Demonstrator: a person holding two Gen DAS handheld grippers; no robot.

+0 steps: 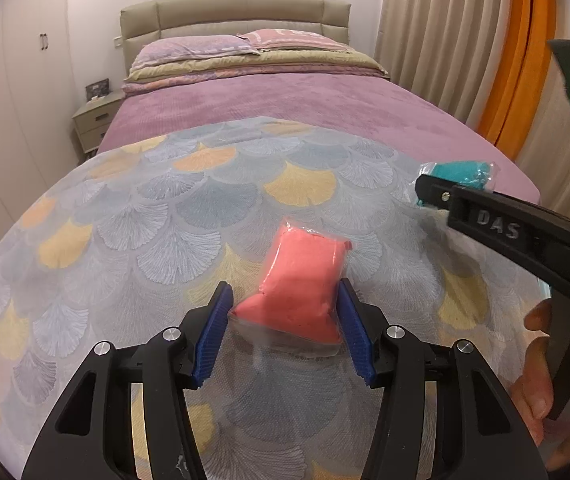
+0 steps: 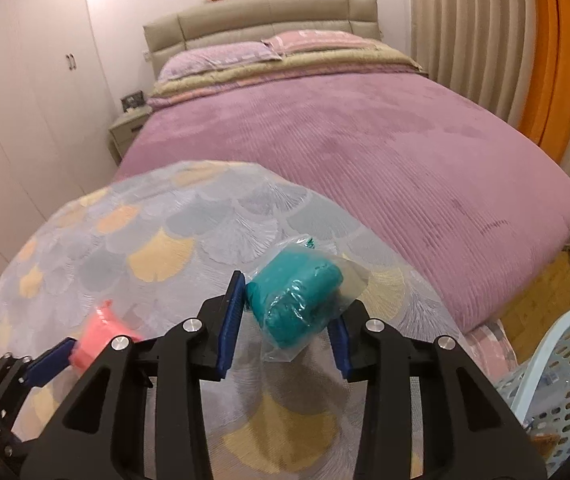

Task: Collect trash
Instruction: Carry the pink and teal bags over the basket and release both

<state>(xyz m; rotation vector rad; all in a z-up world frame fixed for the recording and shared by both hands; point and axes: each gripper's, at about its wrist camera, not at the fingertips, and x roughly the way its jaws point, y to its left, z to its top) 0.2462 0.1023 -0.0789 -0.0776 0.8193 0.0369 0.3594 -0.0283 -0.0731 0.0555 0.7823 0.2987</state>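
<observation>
**A:** On the fan-patterned cloth at the near end of the bed, two bits of trash. Pink packet — soft pink stuff sealed in clear film — sits between the blue pads of the left gripper. Pads press its lower end on both sides; I'd call that clamped on it.

**B:** And the teal one?

**A:** Teal packet, same clear wrap, lies between the jaws of the right gripper. The left pad touches it, the right pad meets the film at its edge. Reads as a grip taken, though the film is loose and hides how firm the hold is.

**B:** Either one lifted?

**A:** Cannot tell. Both look low on the cloth, at most barely off it.

**B:** Where do they go?

**A:** My guess — the pale perforated basket at the lower right of the right wrist view, off the cloth's edge and beside the bed. Something small and clear shows inside it; too blurred to name.

**B:** So how far along?

**A:** Both packets grasped, neither yet carried or dropped. No other trash shows on the cloth or on the purple bedspread beyond. What's left, as I judge it: lift both, swing to the basket, let go. A person's fingers show at the right edge of the left view, on the handle.
</observation>
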